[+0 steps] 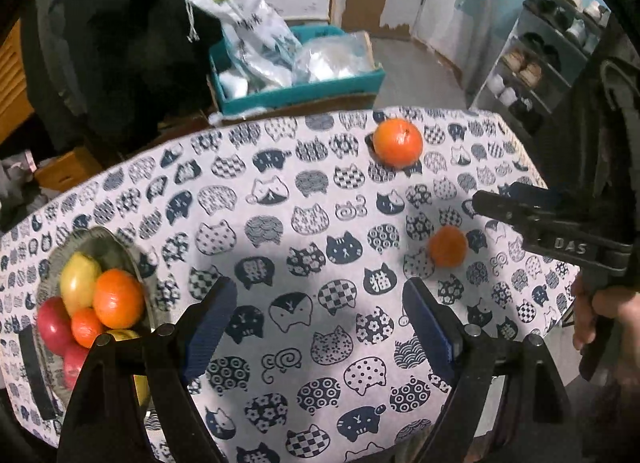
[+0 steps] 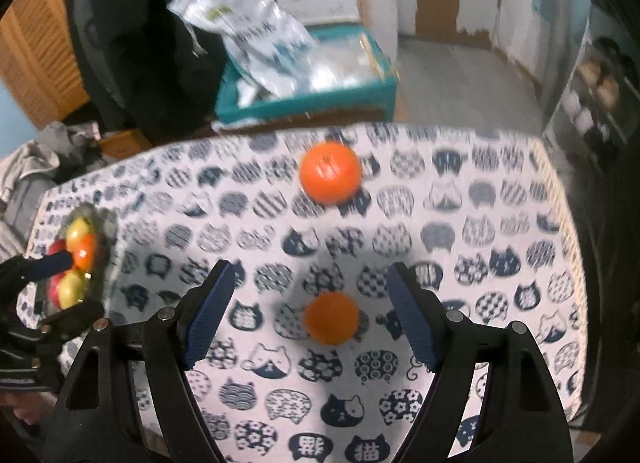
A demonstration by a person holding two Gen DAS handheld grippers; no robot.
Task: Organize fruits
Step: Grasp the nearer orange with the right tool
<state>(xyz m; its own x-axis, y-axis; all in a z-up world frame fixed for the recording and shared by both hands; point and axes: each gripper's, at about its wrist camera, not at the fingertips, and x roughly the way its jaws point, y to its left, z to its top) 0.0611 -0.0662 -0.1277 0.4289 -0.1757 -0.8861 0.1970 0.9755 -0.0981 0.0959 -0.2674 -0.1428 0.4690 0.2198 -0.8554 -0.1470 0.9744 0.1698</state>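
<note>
A small orange (image 1: 448, 246) (image 2: 331, 317) lies on the cat-print tablecloth (image 1: 320, 223). A larger orange (image 1: 398, 142) (image 2: 330, 172) lies farther back. A glass plate (image 1: 116, 251) at the left holds lemons, oranges and red apples (image 1: 54, 323); the plate also shows in the right wrist view (image 2: 105, 223). My left gripper (image 1: 320, 307) is open and empty over the cloth, right of the plate. My right gripper (image 2: 310, 295) is open, its jaws on either side of the small orange and above it. It shows from the side in the left wrist view (image 1: 492, 205).
A teal box (image 1: 296, 91) with plastic bags stands behind the table. A shoe rack (image 1: 548, 51) is at the back right. Dark clothing hangs at the back left. The table's far edge runs just behind the larger orange.
</note>
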